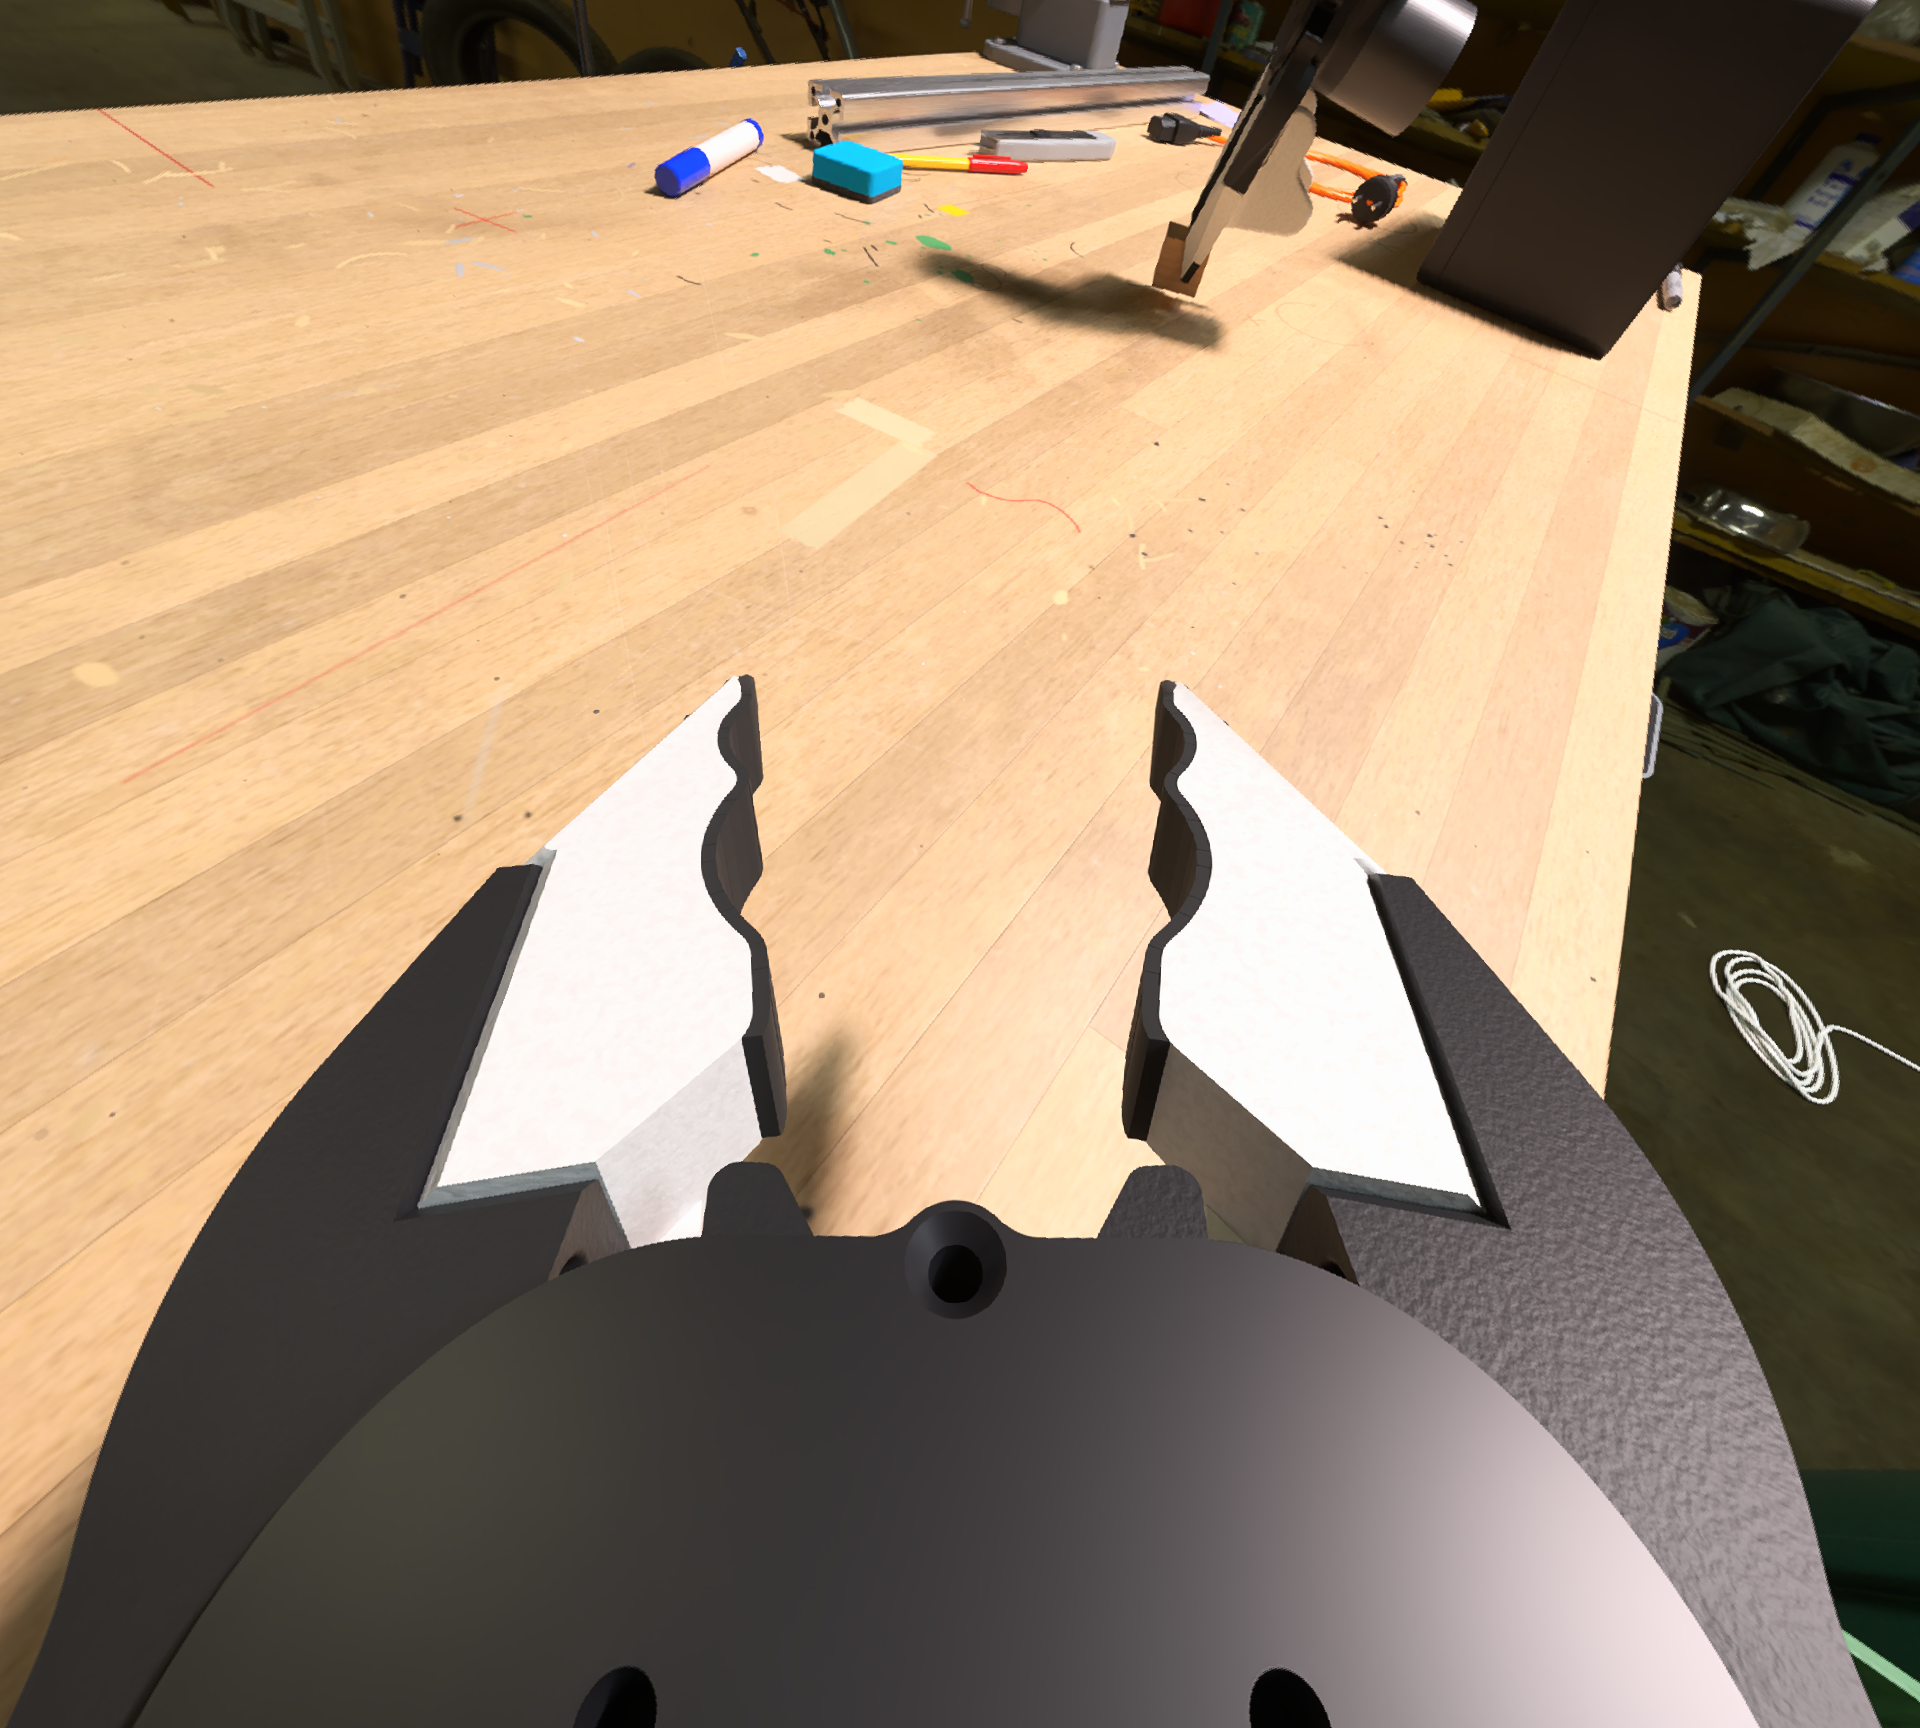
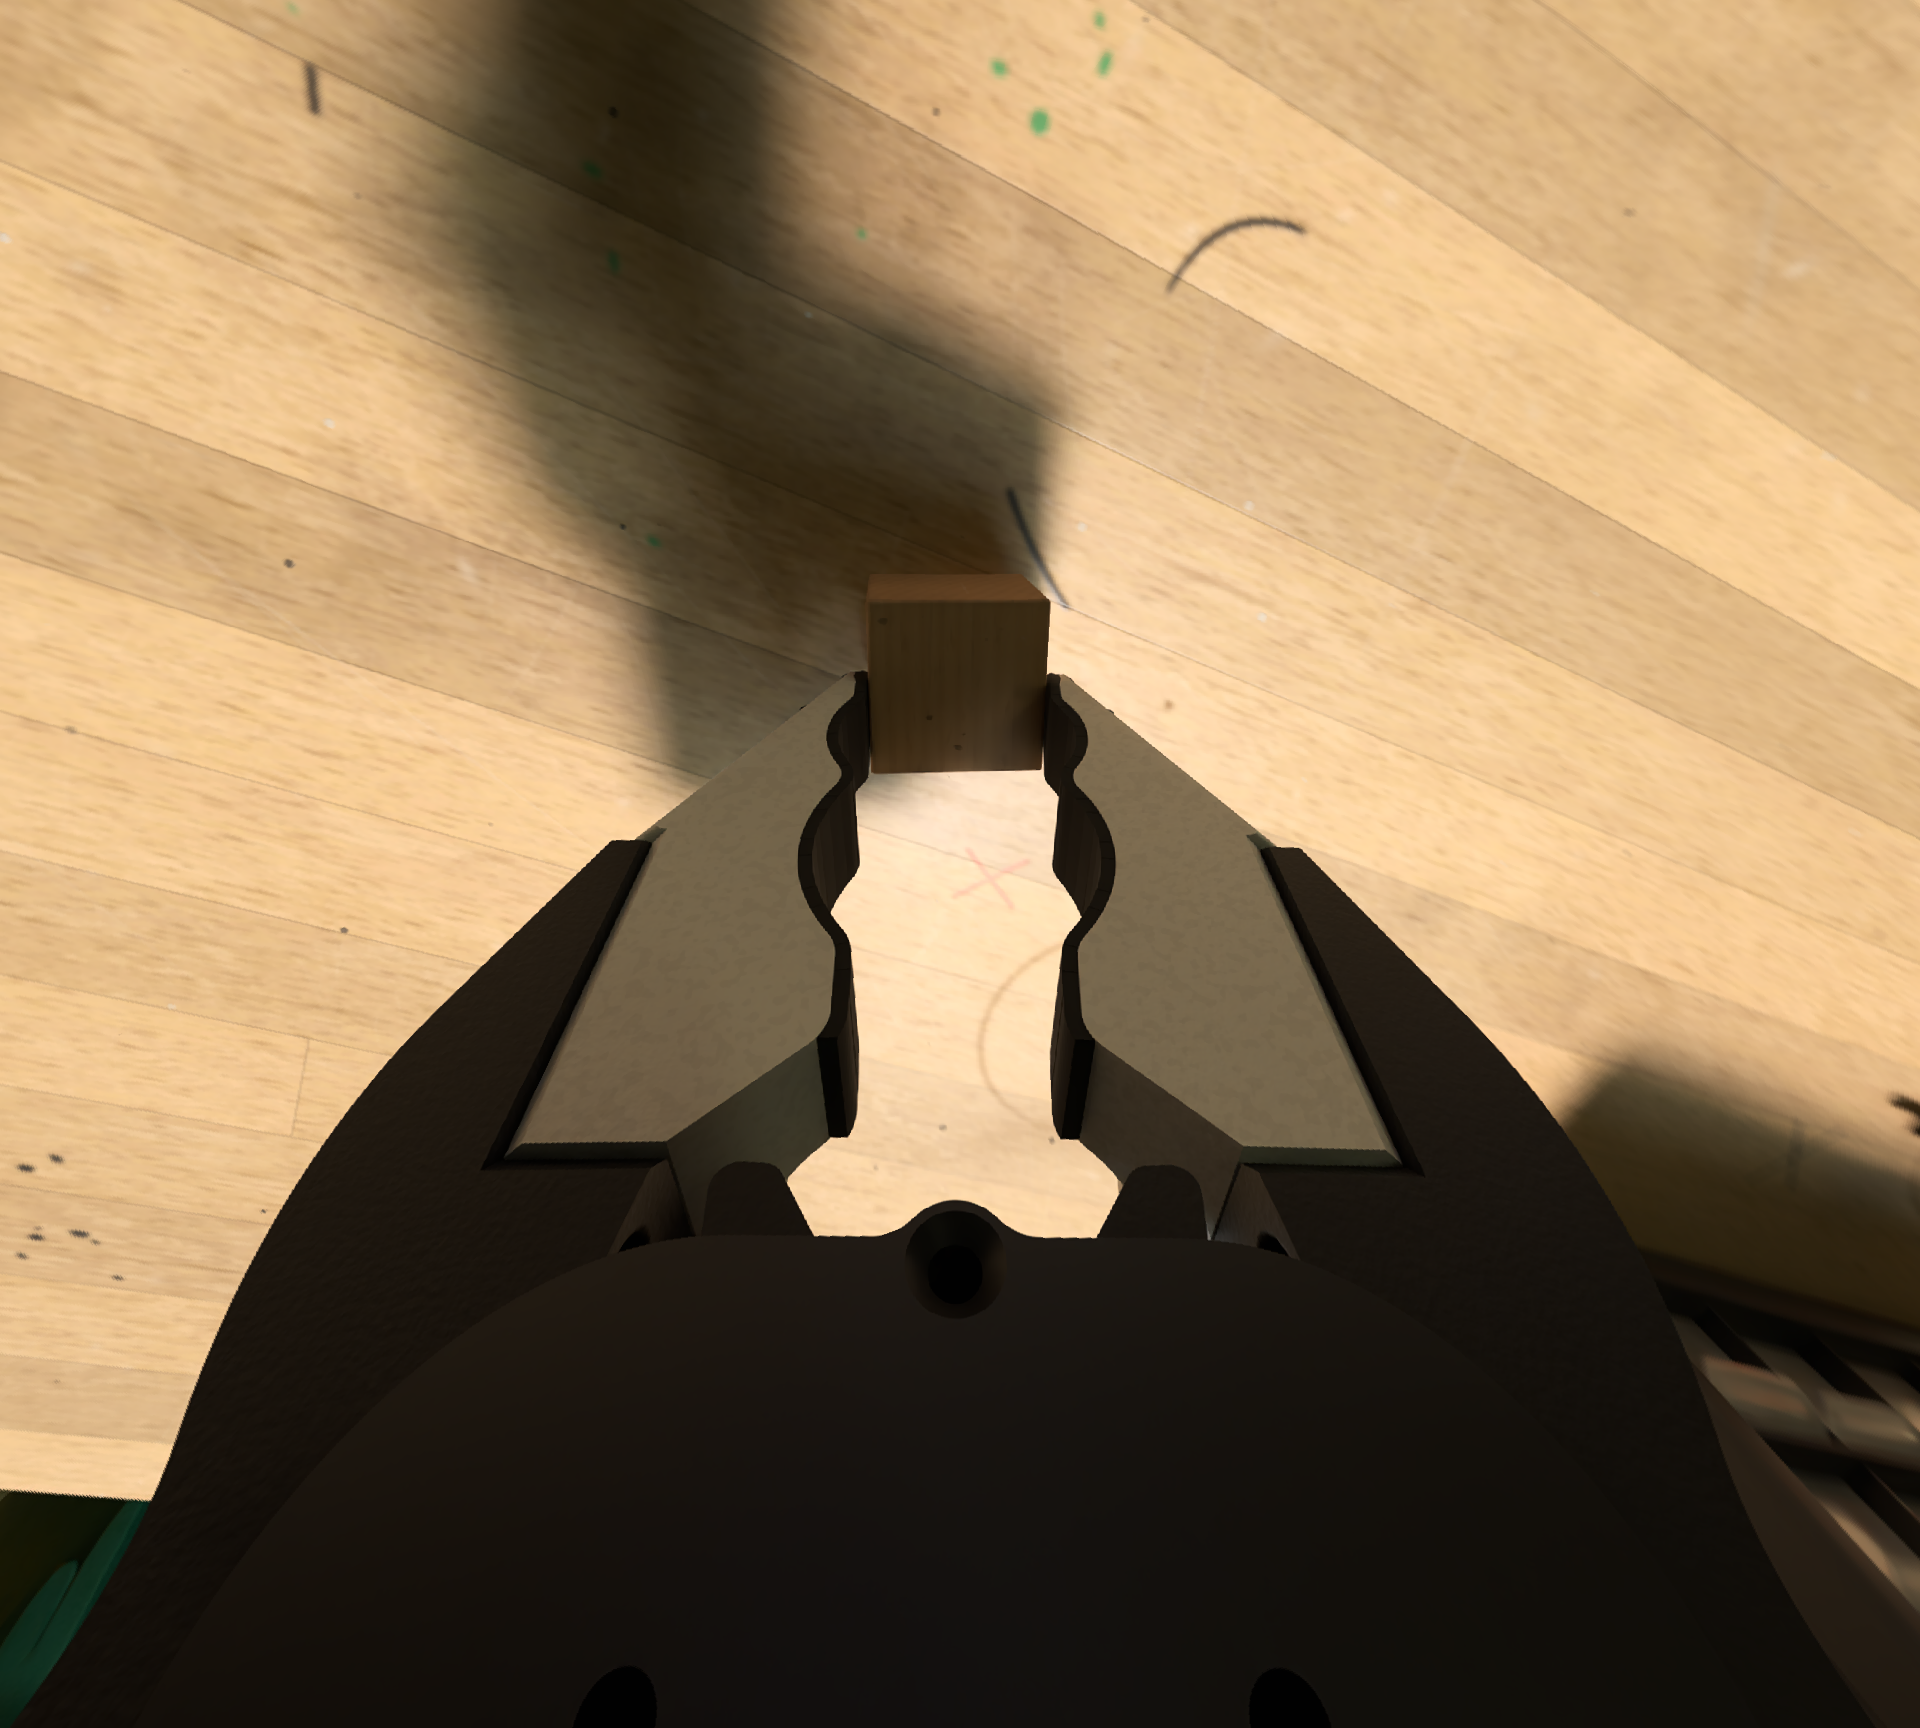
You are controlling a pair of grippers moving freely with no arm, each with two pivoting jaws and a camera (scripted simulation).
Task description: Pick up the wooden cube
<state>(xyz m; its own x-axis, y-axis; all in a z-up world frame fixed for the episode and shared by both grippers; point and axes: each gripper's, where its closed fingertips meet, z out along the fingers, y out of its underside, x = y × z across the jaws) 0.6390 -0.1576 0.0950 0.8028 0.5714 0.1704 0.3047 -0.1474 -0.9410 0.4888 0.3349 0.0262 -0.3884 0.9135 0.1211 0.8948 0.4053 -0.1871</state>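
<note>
The right gripper (image 2: 956,722) grasps the cube (image 2: 956,676) by its tips, both fingertips pressed flat against the cube's left and right faces. In the right wrist view the cube sits dead centre, reaching past the tips toward 12 o'clock, with a dark shadow stretching from it toward 11 o'clock across the table (image 2: 1455,535). A faint red cross (image 2: 987,878) on the table shows between the fingers at 6 o'clock of the cube.

In the left wrist view the same right gripper (image 1: 1184,270) appears far off at 1 o'clock, angled down, with the cube (image 1: 1172,257) at its tips just above its shadow on the table (image 1: 520,483); whether the cube touches the table cannot be told. The left gripper (image 1: 956,691) hangs released, its fingers spread wide with nothing between them, low over the bare wood.

At 12 o'clock in that view lie a blue marker (image 1: 709,157), a cyan block (image 1: 856,170), a red and yellow pen (image 1: 966,164) and a metal rail (image 1: 1008,94). A dark box (image 1: 1642,140) stands at 2 o'clock, near the table's right edge
</note>
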